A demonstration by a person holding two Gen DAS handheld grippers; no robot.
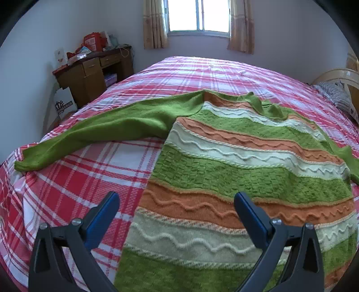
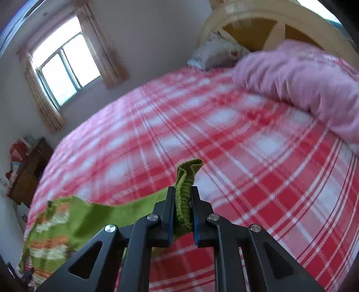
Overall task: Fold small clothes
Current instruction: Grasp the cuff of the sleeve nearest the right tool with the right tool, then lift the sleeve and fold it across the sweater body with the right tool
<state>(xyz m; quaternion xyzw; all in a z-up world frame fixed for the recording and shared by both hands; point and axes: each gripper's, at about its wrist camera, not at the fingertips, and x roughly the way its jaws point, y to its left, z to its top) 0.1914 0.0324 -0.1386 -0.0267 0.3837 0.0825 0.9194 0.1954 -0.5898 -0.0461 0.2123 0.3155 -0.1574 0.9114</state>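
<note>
We are looking at a striped sweater [image 1: 235, 161] that is lying flat on the plaid bedsheet [image 1: 94, 170], with green, orange and white bands across its body. In the left wrist view, the left gripper [image 1: 177, 200] is hovering over the near part of the sweater with its jaws standing wide apart and nothing between them; the left edge of the sweater is running between the two fingers, so the left finger is above the bare sheet and the right finger is above the orange band. The green left sleeve [image 1: 89, 134] is stretching away to the left, far from this gripper, and its cuff is lying close to the left edge of the bed. In the right wrist view, the right gripper [image 2: 182, 200] is pinching the ribbed green cuff [image 2: 187, 179] of the other sleeve; the jaws are nearly closed on the bunched fabric, and the cuff is sticking out beyond the fingertips. The sleeve is trailing from there to the left, toward the sweater body. A pink blanket [image 2: 303, 85] is lying at the far right, near the headboard [image 2: 258, 20].
</note>
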